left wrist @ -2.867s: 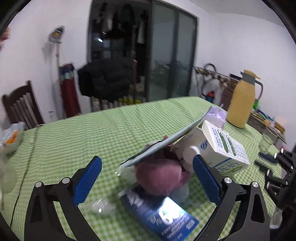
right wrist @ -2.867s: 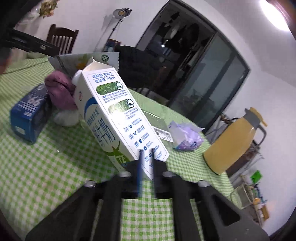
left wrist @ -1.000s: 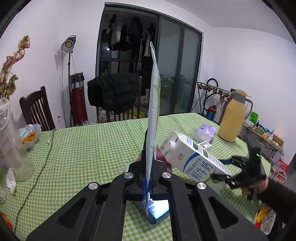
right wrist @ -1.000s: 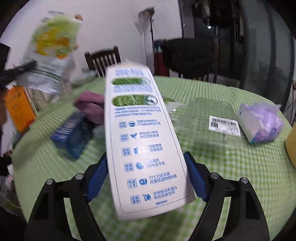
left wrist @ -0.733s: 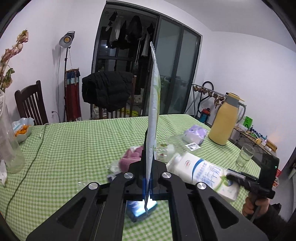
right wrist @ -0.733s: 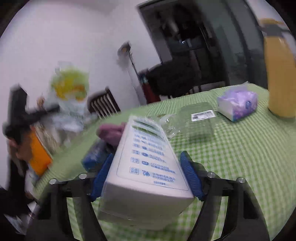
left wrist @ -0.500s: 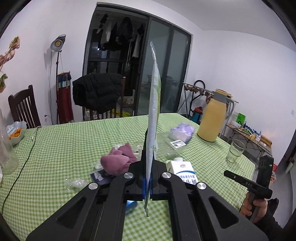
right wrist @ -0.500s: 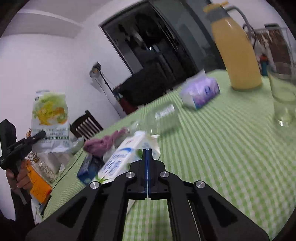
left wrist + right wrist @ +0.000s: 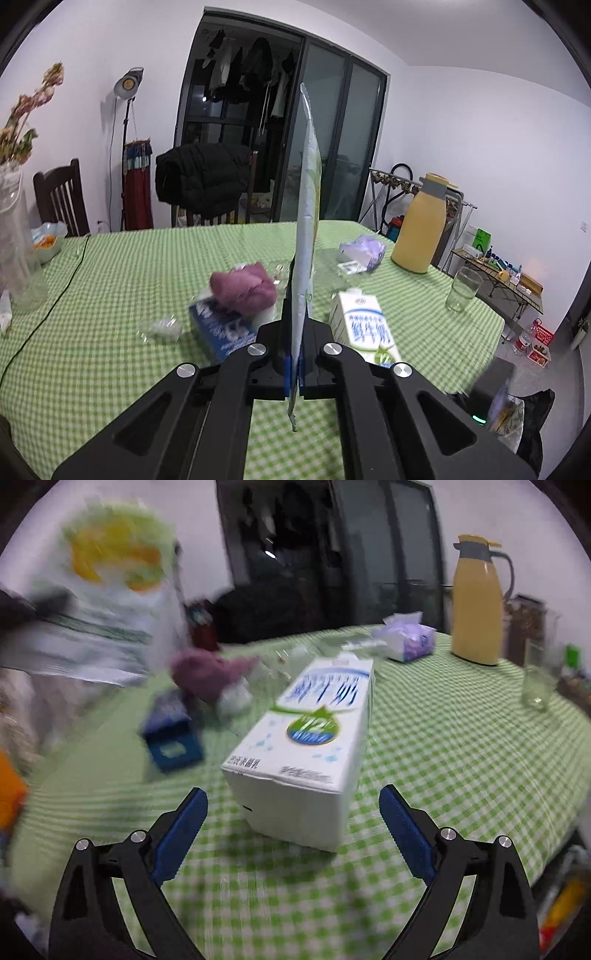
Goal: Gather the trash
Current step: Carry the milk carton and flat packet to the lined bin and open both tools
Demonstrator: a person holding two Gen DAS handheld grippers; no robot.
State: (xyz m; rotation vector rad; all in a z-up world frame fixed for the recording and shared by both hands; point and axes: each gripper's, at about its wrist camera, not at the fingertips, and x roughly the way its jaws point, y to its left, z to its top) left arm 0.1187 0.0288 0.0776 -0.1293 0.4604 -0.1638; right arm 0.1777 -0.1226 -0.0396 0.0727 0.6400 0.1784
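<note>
One milk carton point(image 9: 308, 734) — one wrapper point(image 9: 308, 206).

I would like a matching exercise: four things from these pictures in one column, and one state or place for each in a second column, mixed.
Things:
1. flat bag
2. milk carton
3. yellow jug
4. purple cloth

States:
a. lies on its side on the table, in front of the open right gripper
b. stands upright near the tissue pack
c. rests on the blue box
d. clamped in the shut left gripper

Pairs: 1-d, 2-a, 3-b, 4-c
</note>
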